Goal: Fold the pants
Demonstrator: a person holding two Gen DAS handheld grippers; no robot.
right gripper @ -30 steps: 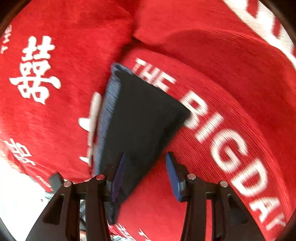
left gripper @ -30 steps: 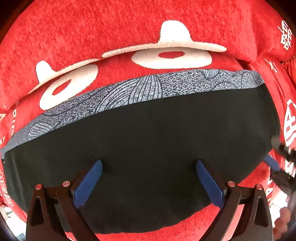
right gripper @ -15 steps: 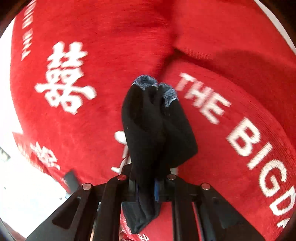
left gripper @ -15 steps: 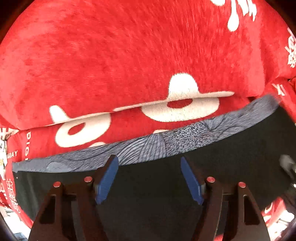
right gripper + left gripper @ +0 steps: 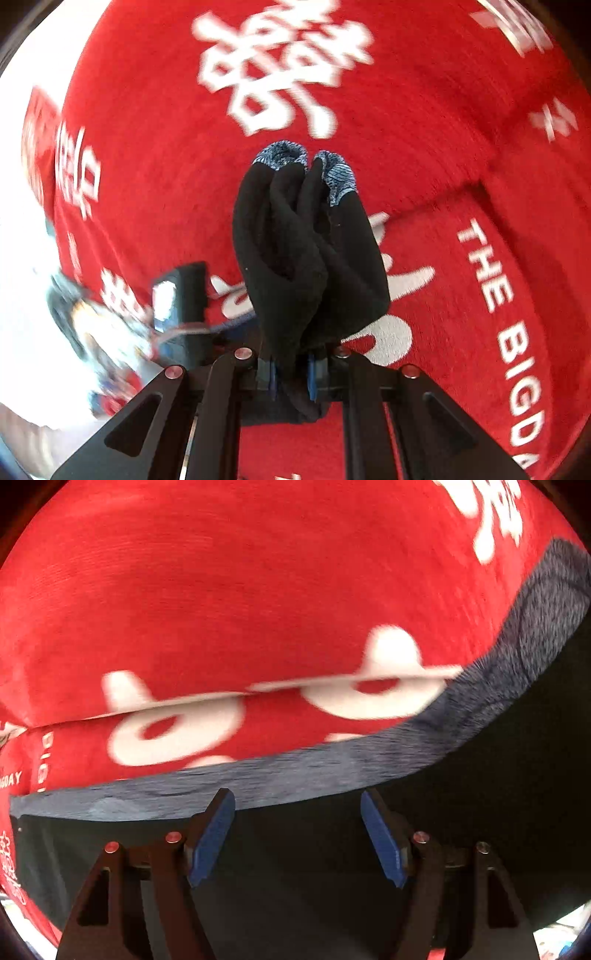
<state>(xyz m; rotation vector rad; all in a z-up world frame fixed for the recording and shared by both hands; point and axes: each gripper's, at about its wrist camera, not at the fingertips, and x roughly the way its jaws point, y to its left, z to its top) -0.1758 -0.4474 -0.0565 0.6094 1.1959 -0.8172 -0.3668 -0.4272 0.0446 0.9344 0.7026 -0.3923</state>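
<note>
Black pants (image 5: 498, 794) with a grey patterned waistband (image 5: 332, 771) lie on a red blanket (image 5: 258, 590). My left gripper (image 5: 295, 797) points steeply down over them. Its blue pads stand apart at the waistband's near edge, with flat fabric under and between them, and they are not pinching it. In the right wrist view, my right gripper (image 5: 291, 376) is shut on a bunched fold of the pants (image 5: 306, 251). The fold stands up above the blanket, with the waistband (image 5: 336, 173) at its far end.
The red blanket (image 5: 461, 110) has white characters and lettering and fills both views, with a raised fold across it. A blurred black device (image 5: 184, 302) with cables is at the left of the right wrist view. Bright floor (image 5: 22, 258) lies beyond the blanket's left edge.
The right gripper went from open around the pants' edge to shut on it, then rose and rolled with the fabric bunched. The left jaws narrowed and moved up to the waistband.
</note>
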